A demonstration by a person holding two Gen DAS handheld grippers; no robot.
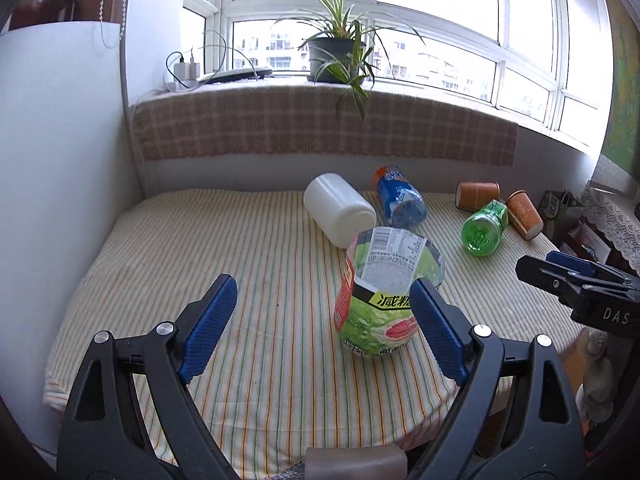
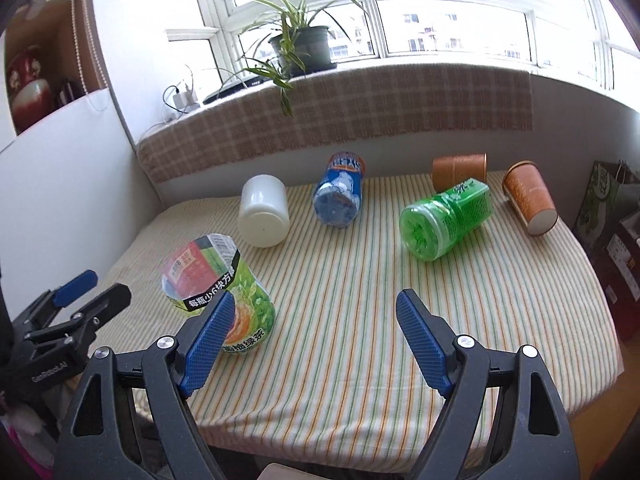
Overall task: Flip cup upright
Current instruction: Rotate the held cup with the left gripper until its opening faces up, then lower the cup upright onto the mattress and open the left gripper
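The green-labelled cup (image 1: 376,296) lay tipped on the striped cloth (image 1: 260,260), just ahead of my left gripper (image 1: 322,330), nearer its right finger (image 1: 434,328); those fingers stood wide apart, holding nothing. From my right gripper (image 2: 316,344), equally spread and empty, the cup (image 2: 218,280) sat beside my left finger (image 2: 208,344), the green bottle (image 2: 448,220) farther ahead.
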